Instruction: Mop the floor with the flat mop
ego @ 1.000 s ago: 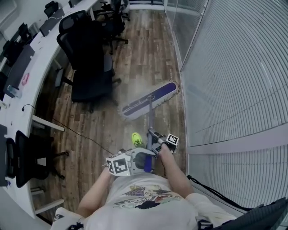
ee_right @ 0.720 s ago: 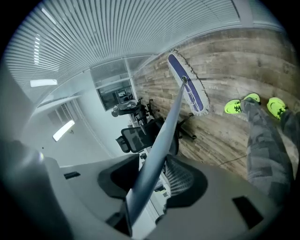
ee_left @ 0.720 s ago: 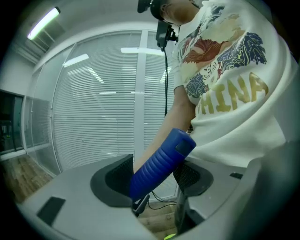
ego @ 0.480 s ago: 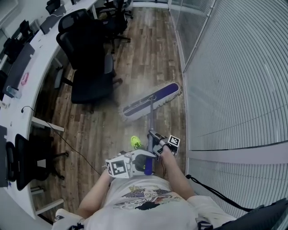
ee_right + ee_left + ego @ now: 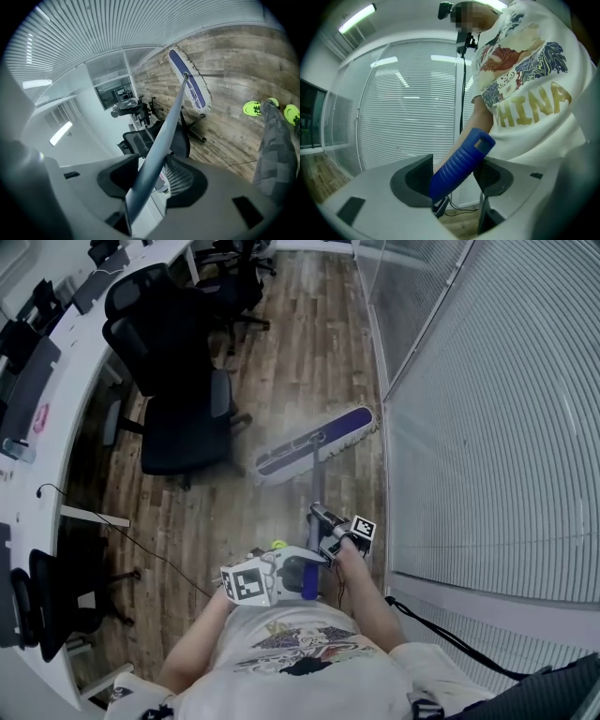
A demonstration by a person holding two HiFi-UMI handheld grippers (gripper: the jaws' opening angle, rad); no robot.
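flat mop (image 5: 314, 444): head flat on the wood floor (image 5: 300, 343), long axis diagonal, right end nearer the blinds wall (image 5: 487, 427); pole (image 5: 315, 486) runs from the head back to the person.
vs earlier: head further up the floor, level with the office chair (image 5: 178, 418); green shoe now almost hidden.
left gripper (image 5: 302, 576): near level, jaws clamped on the blue grip (image 5: 459, 164).
right gripper (image 5: 321, 518): just ahead of the left one, jaws clamped on the pole.
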